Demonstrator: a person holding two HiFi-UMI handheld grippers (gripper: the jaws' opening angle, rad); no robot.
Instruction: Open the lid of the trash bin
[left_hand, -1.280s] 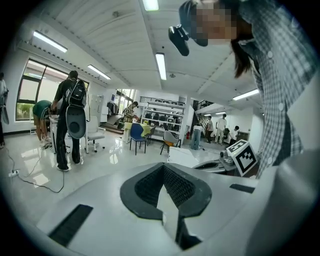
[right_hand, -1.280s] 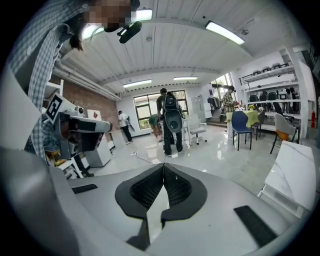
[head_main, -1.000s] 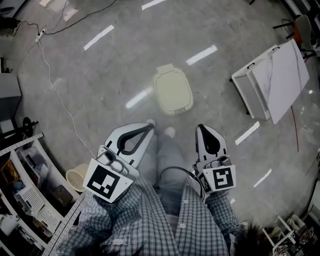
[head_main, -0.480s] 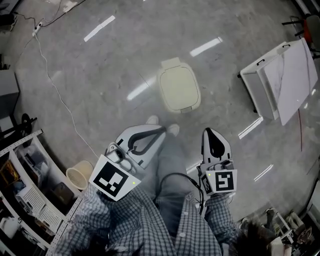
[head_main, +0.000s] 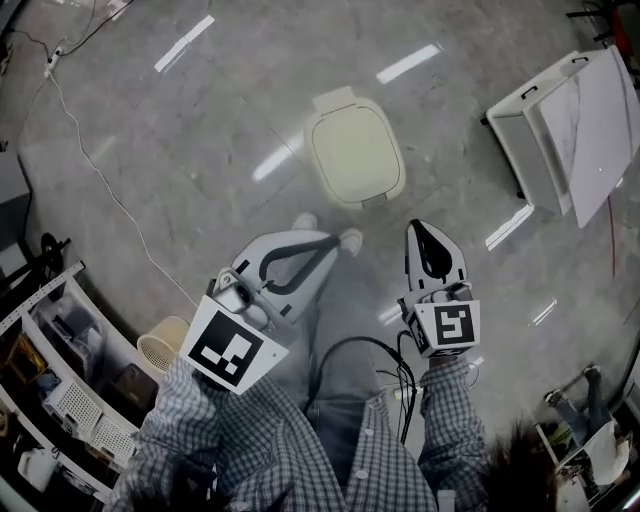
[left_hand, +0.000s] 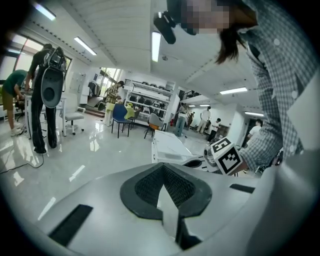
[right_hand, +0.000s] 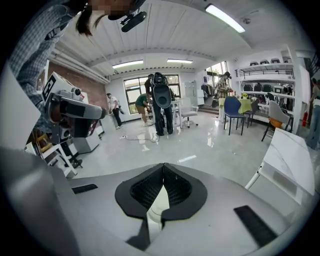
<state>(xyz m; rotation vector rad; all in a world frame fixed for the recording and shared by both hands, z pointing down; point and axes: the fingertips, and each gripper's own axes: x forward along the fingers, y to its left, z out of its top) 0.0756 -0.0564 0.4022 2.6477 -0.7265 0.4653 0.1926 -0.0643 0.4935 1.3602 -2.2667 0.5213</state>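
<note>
Bin stood on the floor, lid down, just ahead of the person's shoes. Left gripper hung short of the bin, jaws pressed together, nothing between them. Right gripper was near the bin's front right corner, tips likewise met, empty. Neither touched the bin. Basket sat by the shelf, lower left.

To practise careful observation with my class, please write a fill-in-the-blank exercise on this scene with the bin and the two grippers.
1. The trash bin lid is ____.
2. The jaws of the left gripper and the right gripper are ____, with nothing between them.
3. The round basket on the floor sits on the ____ gripper's side.
Missing words: closed; shut; left.
</note>
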